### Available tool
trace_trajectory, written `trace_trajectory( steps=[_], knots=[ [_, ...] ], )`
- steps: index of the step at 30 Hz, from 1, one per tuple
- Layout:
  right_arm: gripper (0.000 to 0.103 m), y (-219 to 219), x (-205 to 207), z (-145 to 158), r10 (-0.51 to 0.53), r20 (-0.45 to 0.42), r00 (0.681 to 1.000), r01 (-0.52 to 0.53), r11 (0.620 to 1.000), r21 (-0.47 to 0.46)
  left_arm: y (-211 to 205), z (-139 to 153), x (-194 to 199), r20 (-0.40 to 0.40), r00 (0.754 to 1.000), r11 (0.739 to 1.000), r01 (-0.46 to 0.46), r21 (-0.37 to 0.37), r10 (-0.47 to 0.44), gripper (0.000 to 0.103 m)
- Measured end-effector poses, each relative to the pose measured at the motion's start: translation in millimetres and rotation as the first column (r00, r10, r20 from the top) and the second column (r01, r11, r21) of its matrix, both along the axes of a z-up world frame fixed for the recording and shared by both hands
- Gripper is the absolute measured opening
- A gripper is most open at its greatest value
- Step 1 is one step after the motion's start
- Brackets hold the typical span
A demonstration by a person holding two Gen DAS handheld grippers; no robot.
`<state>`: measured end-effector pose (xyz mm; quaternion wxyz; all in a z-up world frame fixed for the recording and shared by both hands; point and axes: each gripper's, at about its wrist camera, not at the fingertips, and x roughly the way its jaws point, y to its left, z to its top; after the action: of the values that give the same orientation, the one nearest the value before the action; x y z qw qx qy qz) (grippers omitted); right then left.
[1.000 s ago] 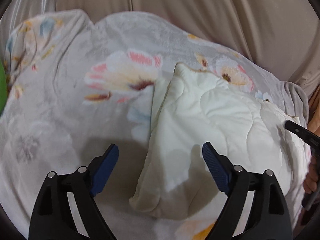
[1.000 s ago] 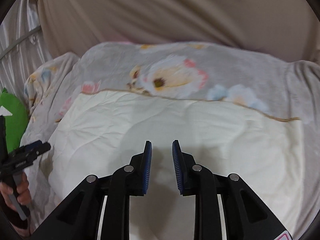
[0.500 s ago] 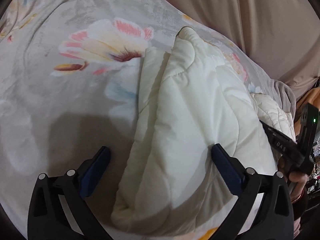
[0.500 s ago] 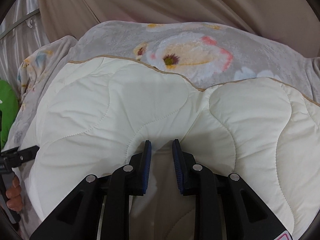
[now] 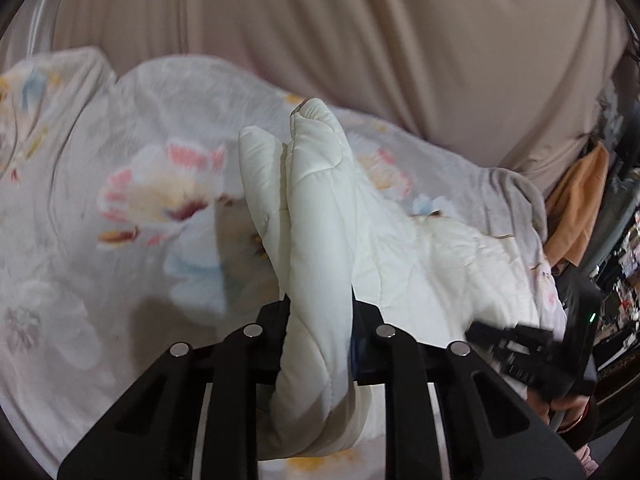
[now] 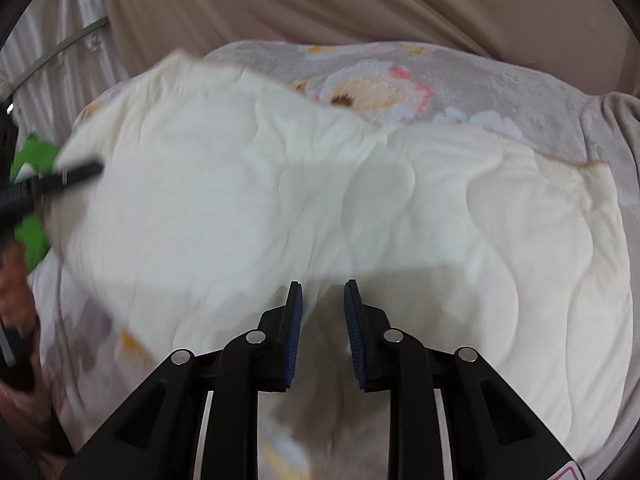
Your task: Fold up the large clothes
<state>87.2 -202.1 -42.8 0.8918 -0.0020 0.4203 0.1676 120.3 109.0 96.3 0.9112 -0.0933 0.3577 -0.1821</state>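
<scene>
A beige curtain (image 5: 360, 60) hangs in folds across the back of the scene, behind a bed covered by a grey floral blanket (image 5: 100, 240) printed with large pink, yellow and blue blooms. On that blanket lies the cream quilted garment (image 6: 280, 208), a large padded piece with curved stitch lines and a thin tan edging, spread wide across the bed in the right wrist view and reaching almost to the blanket's far edge. In the left wrist view one end of the garment is gathered into thick folds that rise upright above the blanket, two rounded lobes standing side by side.

The left tongs (image 5: 320, 344) are closing on that bunched fold, with the padded cloth pressed between the black arms and filling the gap. The right tongs (image 6: 322, 332) stand over the near part of the garment with a narrow gap between their blue pads (image 6: 294, 332); the jaws are closing, and the fabric seen in the gap lies below them, so whether they hold any of it cannot be told.

An orange cloth (image 5: 580, 208) hangs at the bed's right edge. A green object (image 6: 32, 196), blurred, shows at the left edge of the right wrist view.
</scene>
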Motion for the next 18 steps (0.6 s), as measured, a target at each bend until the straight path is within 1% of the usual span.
trace_trajectory(
  steps=[3, 5, 8, 10, 12, 14, 16, 18],
  knots=[
    [0.019, -8, -22, -19, 0.025, -0.034, 0.999, -0.024, 0.999, 0.032, -25, 23, -15, 0.073, 0.996, 0.999, 0.045, 0.03, -0.047, 0.019],
    [0.018, -11, -25, -31, 0.027, -0.037, 0.999, -0.024, 0.998, 0.058, -49, 36, -23, 0.119, 0.988, 0.995, 0.088, 0.052, -0.093, 0.019],
    [0.018, -16, -26, -38, 0.019, -0.021, 1.0, -0.017, 0.993, 0.115, -89, 52, -37, 0.178, 0.967, 0.982, 0.166, 0.095, -0.181, 0.019],
    [0.017, -18, -28, -37, 0.021, -0.014, 1.0, -0.019, 0.992, 0.125, -117, 57, -46, 0.203, 0.948, 0.967, 0.225, 0.12, -0.246, 0.019],
    [0.016, -21, -33, -36, 0.011, -0.022, 1.0, -0.007, 0.99, 0.14, -147, 56, -50, 0.209, 0.927, 0.948, 0.286, 0.139, -0.31, 0.019],
    [0.016, -28, -42, -34, 0.005, -0.032, 0.999, 0.0, 0.984, 0.18, -175, 48, -50, 0.201, 0.91, 0.929, 0.336, 0.157, -0.363, 0.019],
    [0.016, -41, -54, -32, 0.001, -0.035, 0.999, 0.006, 0.976, 0.216, -205, 35, -47, 0.175, 0.897, 0.909, 0.377, 0.18, -0.407, 0.019],
    [0.016, -56, -68, -31, -0.026, -0.025, 0.999, 0.031, 0.972, 0.235, -231, 21, -44, 0.145, 0.889, 0.892, 0.403, 0.204, -0.435, 0.019]
  ],
)
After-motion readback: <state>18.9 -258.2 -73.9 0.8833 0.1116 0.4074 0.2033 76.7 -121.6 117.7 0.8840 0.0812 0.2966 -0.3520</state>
